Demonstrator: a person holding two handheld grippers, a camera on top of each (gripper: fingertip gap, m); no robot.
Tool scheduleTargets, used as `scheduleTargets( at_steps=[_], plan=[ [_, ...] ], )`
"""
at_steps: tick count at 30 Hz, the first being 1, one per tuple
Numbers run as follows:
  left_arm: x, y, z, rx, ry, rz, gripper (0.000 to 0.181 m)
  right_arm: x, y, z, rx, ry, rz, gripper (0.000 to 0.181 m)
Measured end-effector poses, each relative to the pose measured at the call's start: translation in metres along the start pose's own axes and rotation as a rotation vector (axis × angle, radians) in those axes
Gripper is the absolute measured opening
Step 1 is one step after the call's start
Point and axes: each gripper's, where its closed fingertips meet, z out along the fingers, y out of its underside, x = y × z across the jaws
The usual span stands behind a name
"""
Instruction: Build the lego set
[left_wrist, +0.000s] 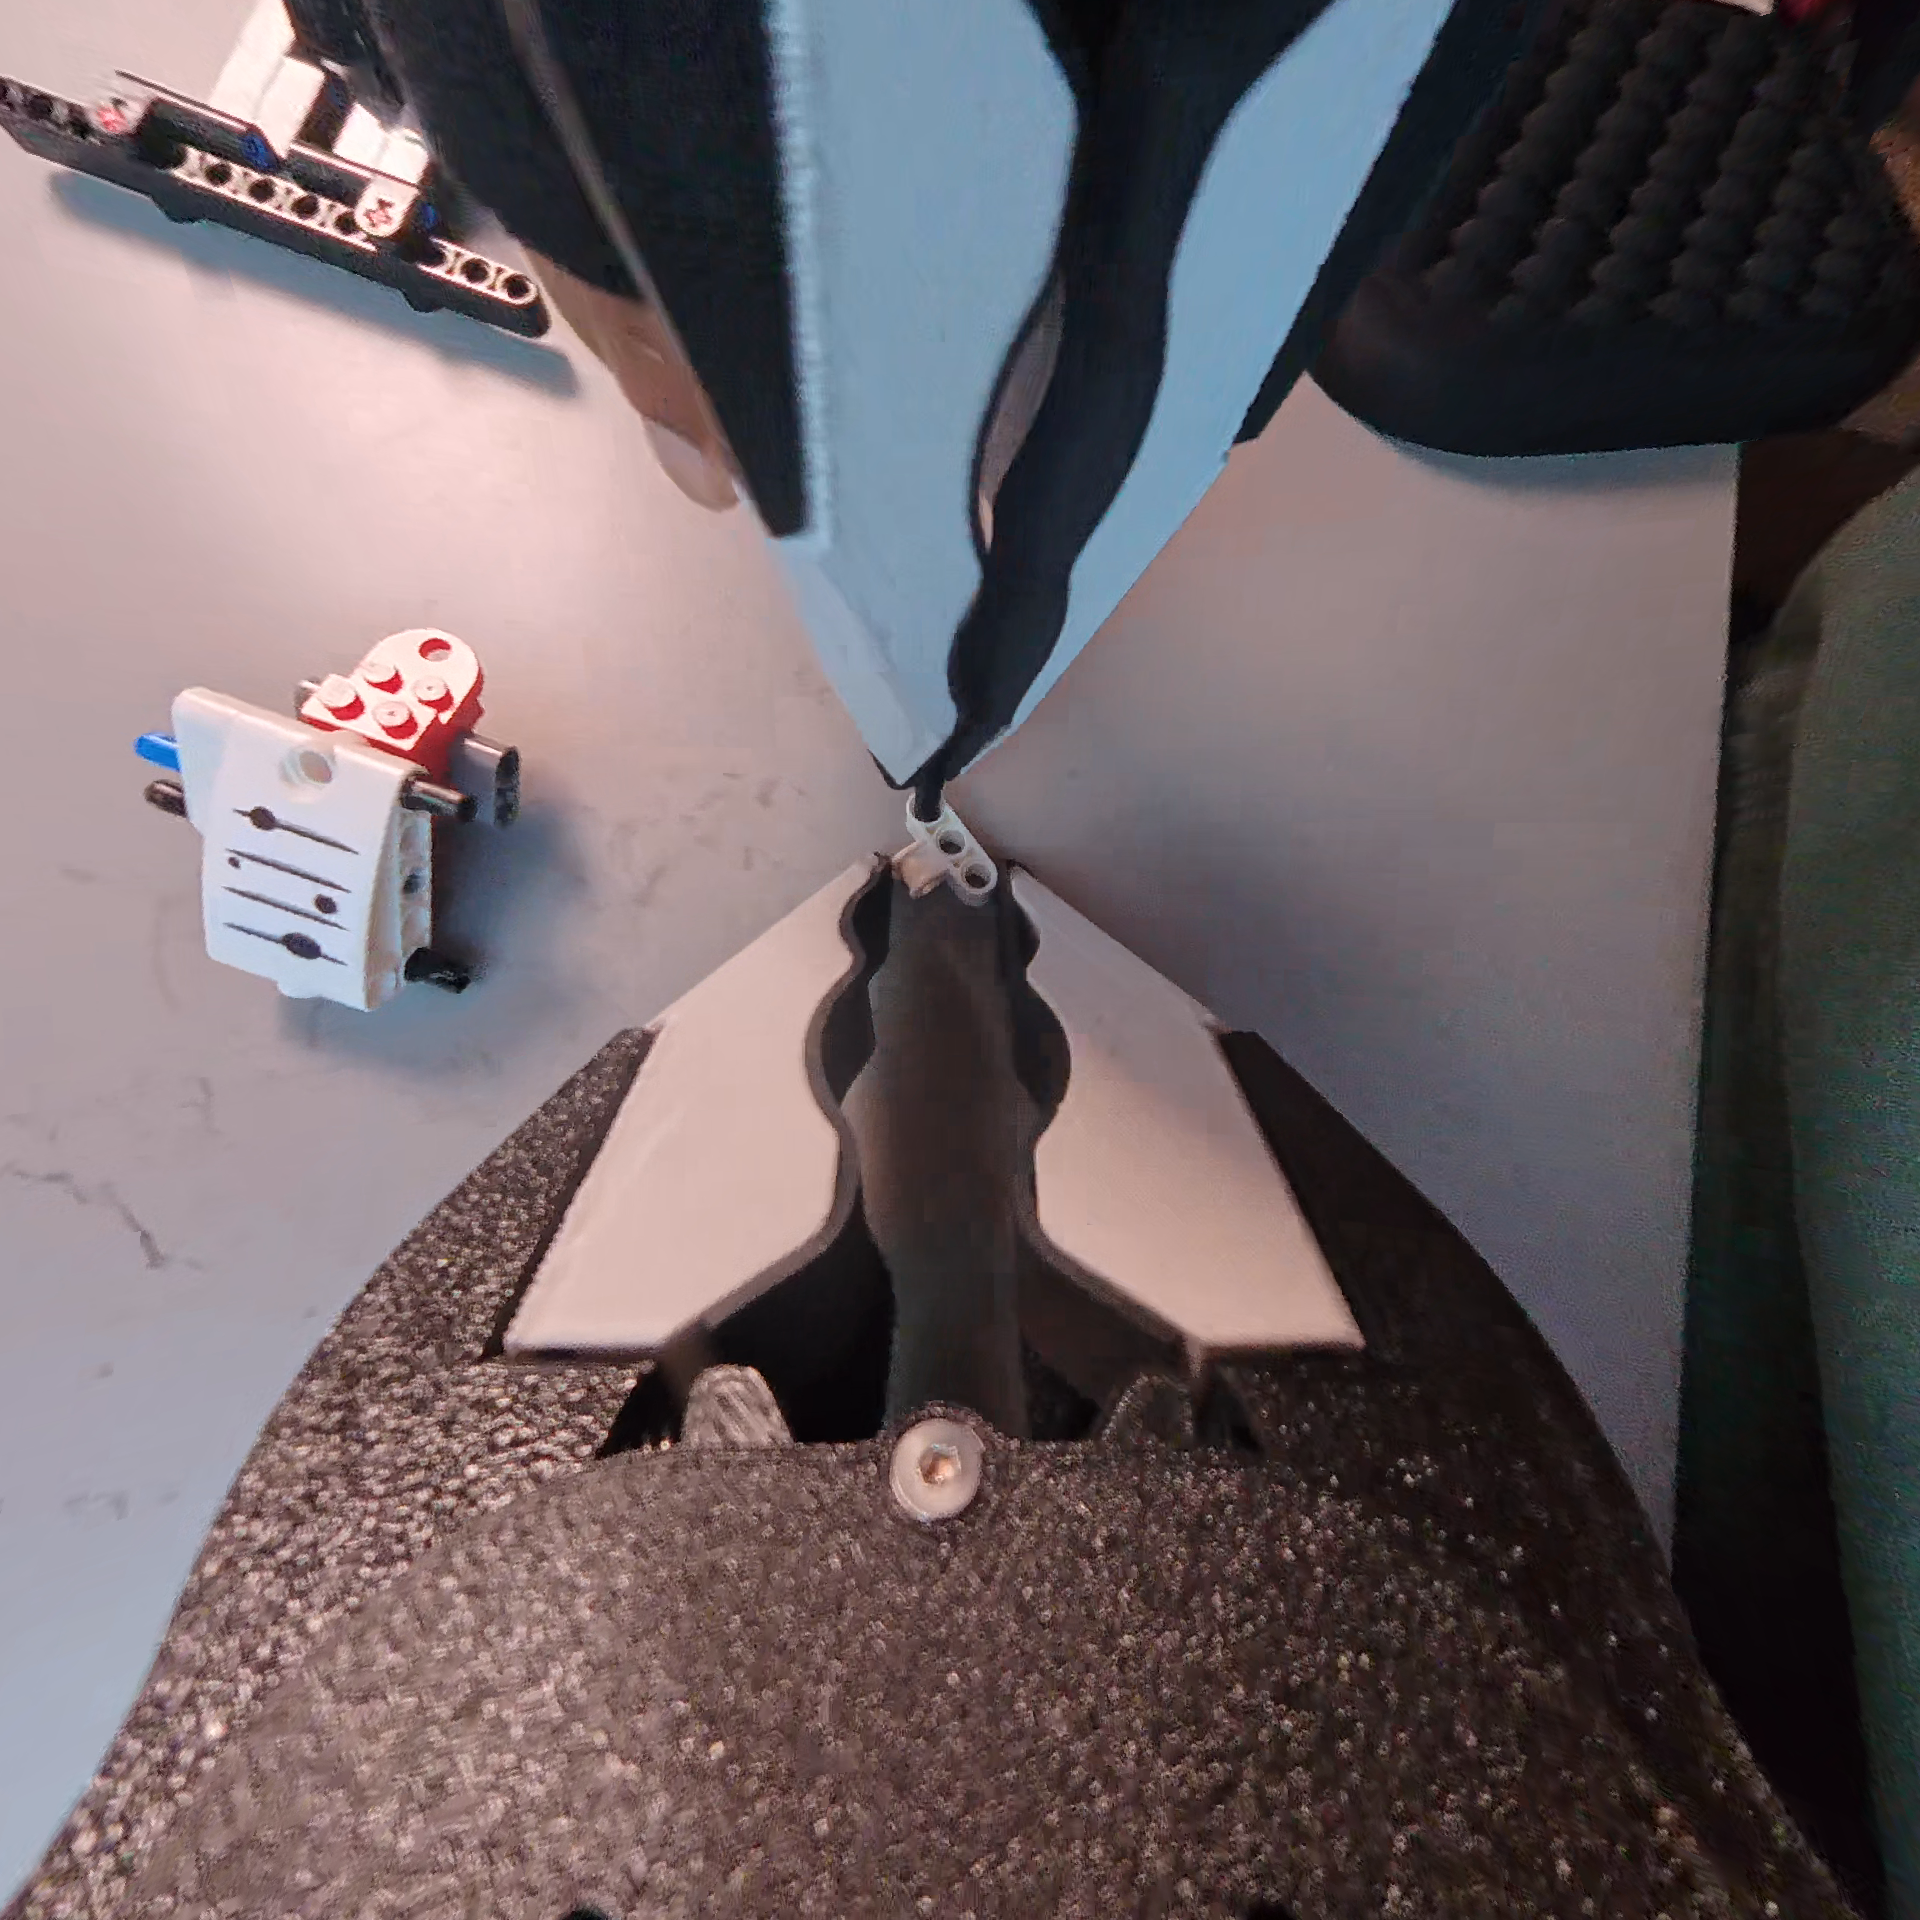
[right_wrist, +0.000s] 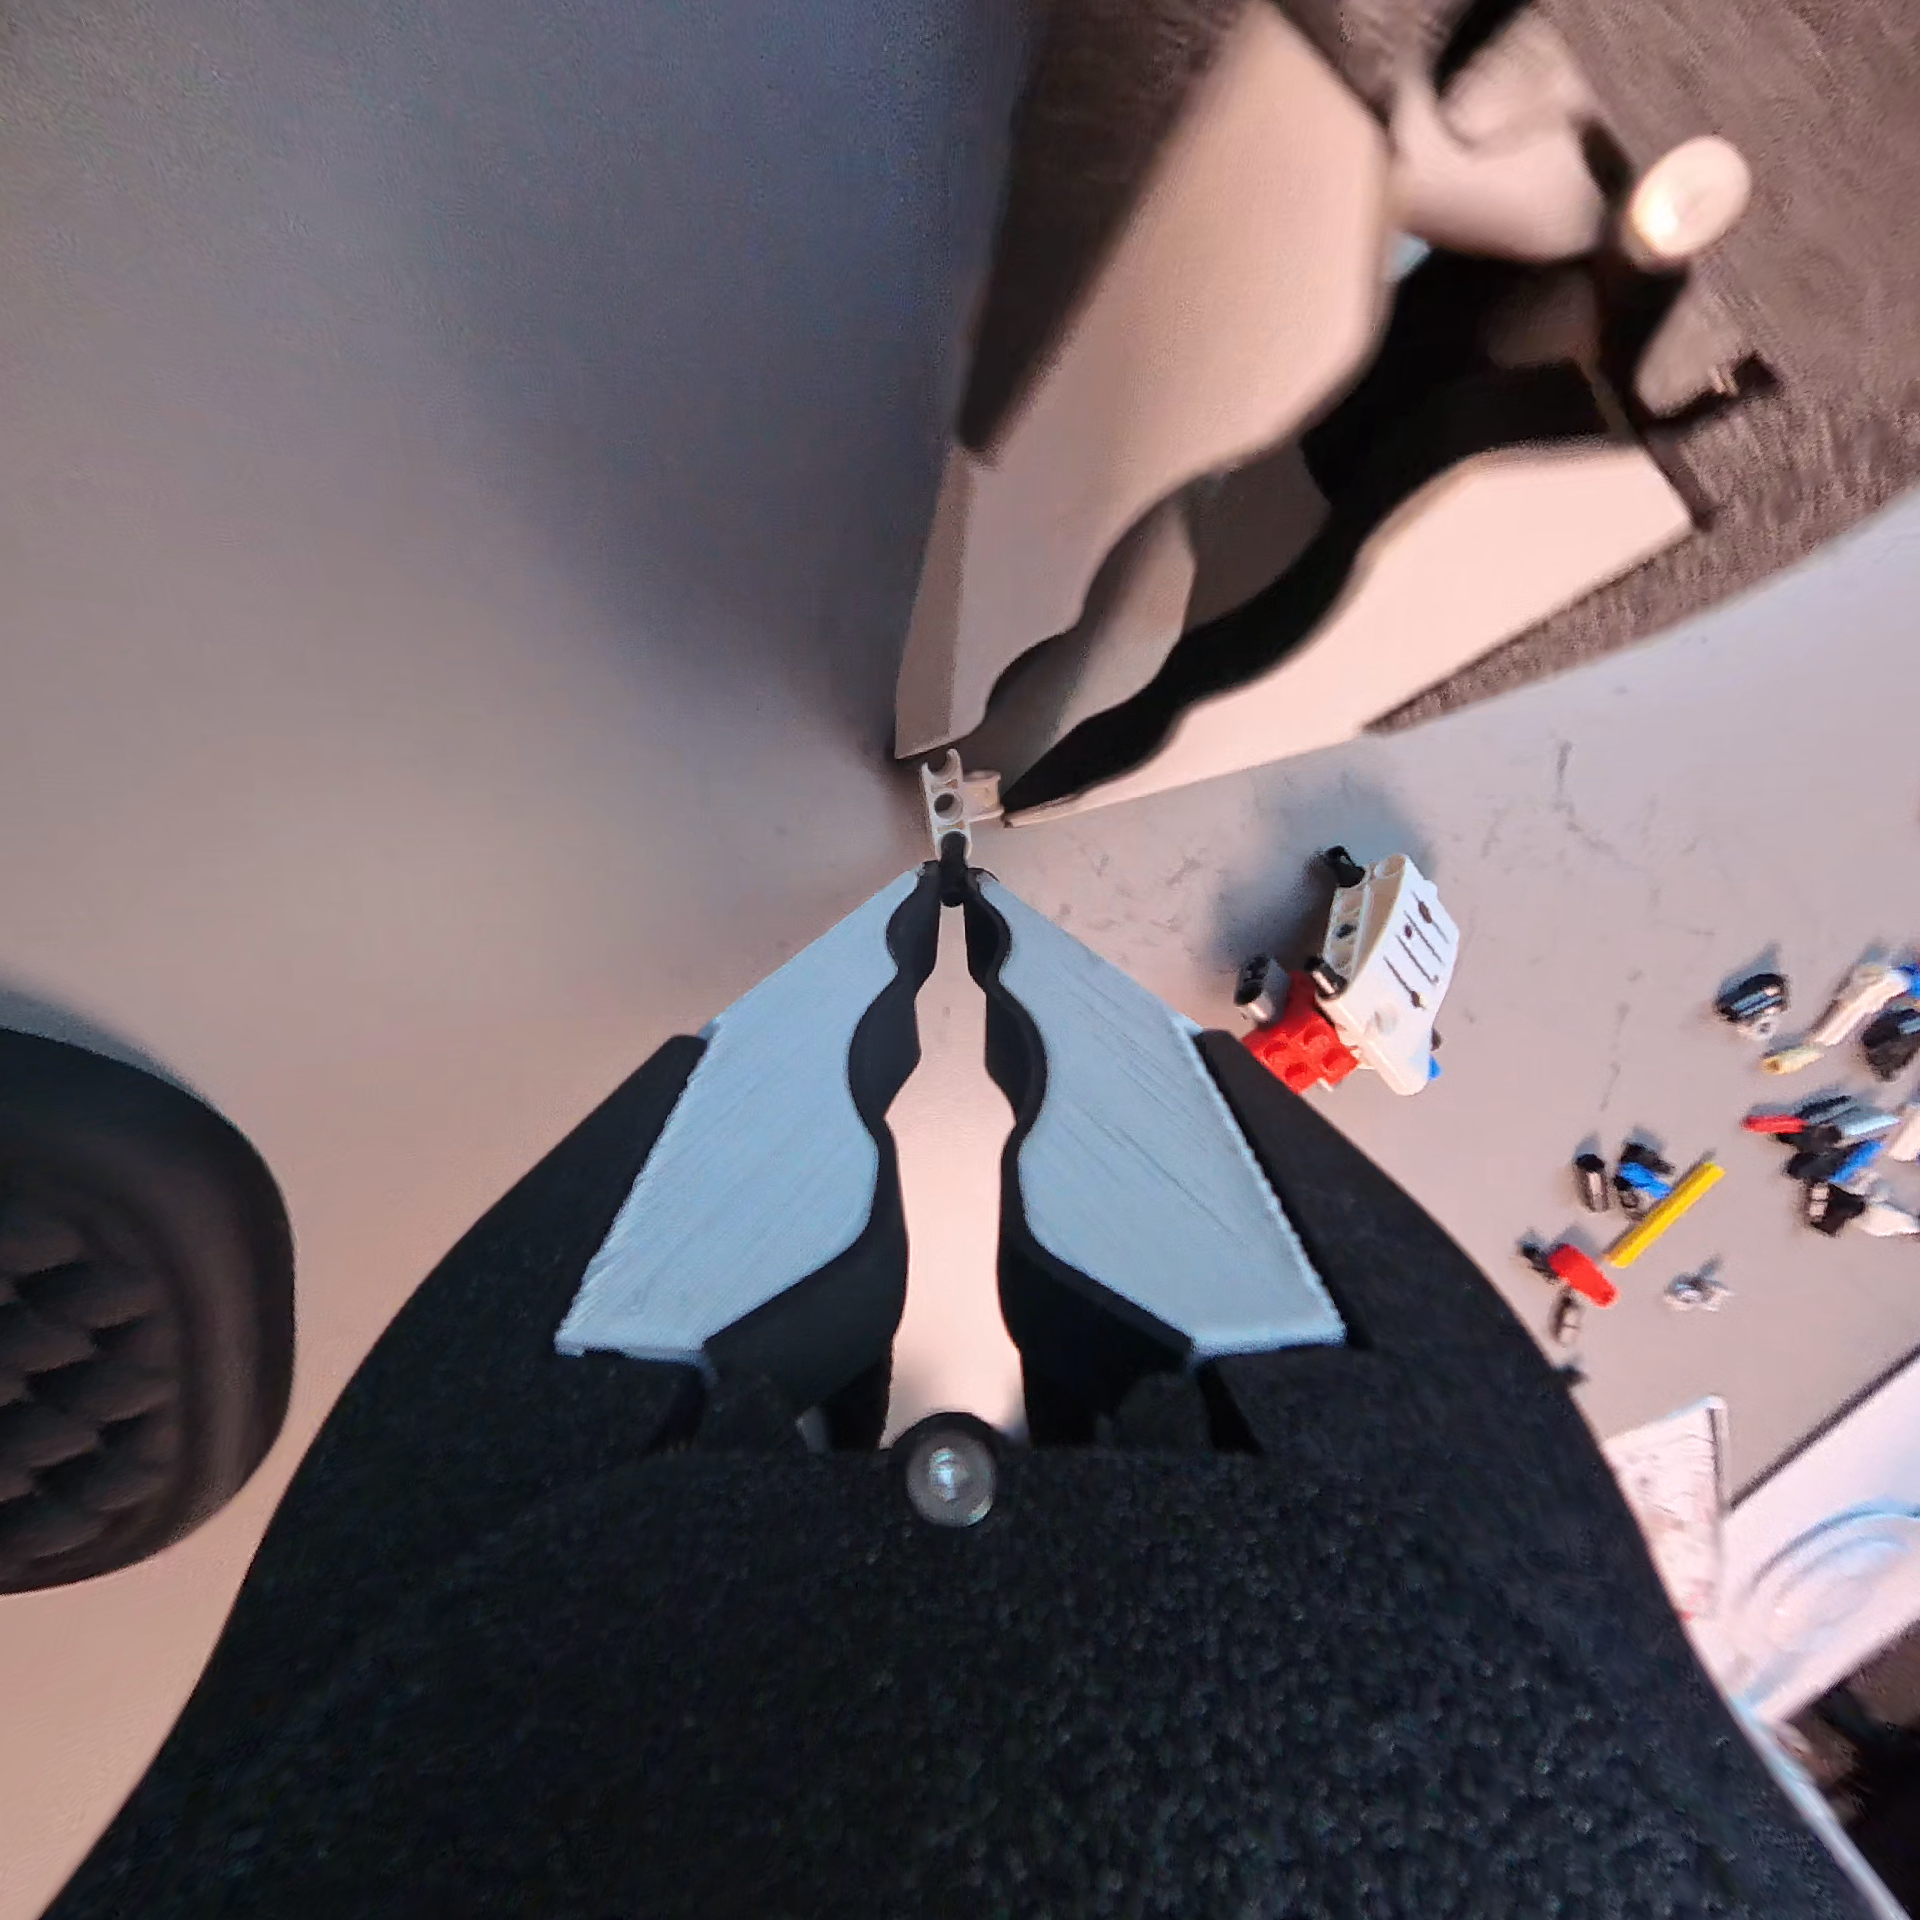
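Much of the black pin (right_wrist: 951, 878) was hidden between the right gripper (right_wrist: 951, 883) tips, which were pinched tight on it. The left gripper (left_wrist: 940, 868), jaws closed, held one small white connector (left_wrist: 951, 854), part of it buried between the fingers. Both met above the middle of the grey table (left_wrist: 312, 520). One white-and-red subassembly (left_wrist: 322, 821) lay apart; one longer black build (left_wrist: 281, 197) was cut off by the frame. Loose pieces (right_wrist: 1766, 1143) blurred together, uncountable. The table edge (left_wrist: 1714, 935) ran nearby.

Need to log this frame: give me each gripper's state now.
Left gripper: shut on the small white connector.
Right gripper: shut on the black pin that meets that connector.
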Motion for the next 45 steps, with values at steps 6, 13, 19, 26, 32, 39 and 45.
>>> scheduleTargets(
  at_steps=[6,13,19,26,32,39,45],
  plan=[
    [0.000,0.003,-0.004,-0.059,0.212,0.130,0.020,0.001,-0.003,0.000,-0.126,-0.019,-0.163,0.004],
    [0.000,0.005,-0.005,-0.044,0.308,0.272,0.019,-0.002,0.004,0.007,-0.229,-0.120,-0.172,0.004],
    [-0.001,0.005,-0.005,-0.037,0.268,0.314,0.019,-0.007,0.004,0.010,-0.172,-0.147,-0.065,0.004],
    [-0.001,0.005,-0.005,-0.031,0.255,0.331,0.022,-0.001,-0.005,-0.005,0.081,-0.052,0.287,0.004],
    [-0.003,-0.022,-0.034,0.169,0.299,0.169,0.026,0.012,-0.006,-0.026,0.168,0.174,0.434,0.004],
    [0.001,-0.055,-0.048,0.336,0.410,-0.061,0.019,0.015,-0.013,-0.043,0.218,0.353,0.514,0.004],
    [0.008,-0.065,-0.061,0.424,0.461,-0.075,0.003,0.018,-0.022,-0.065,0.380,0.440,0.605,0.004]
  ],
)
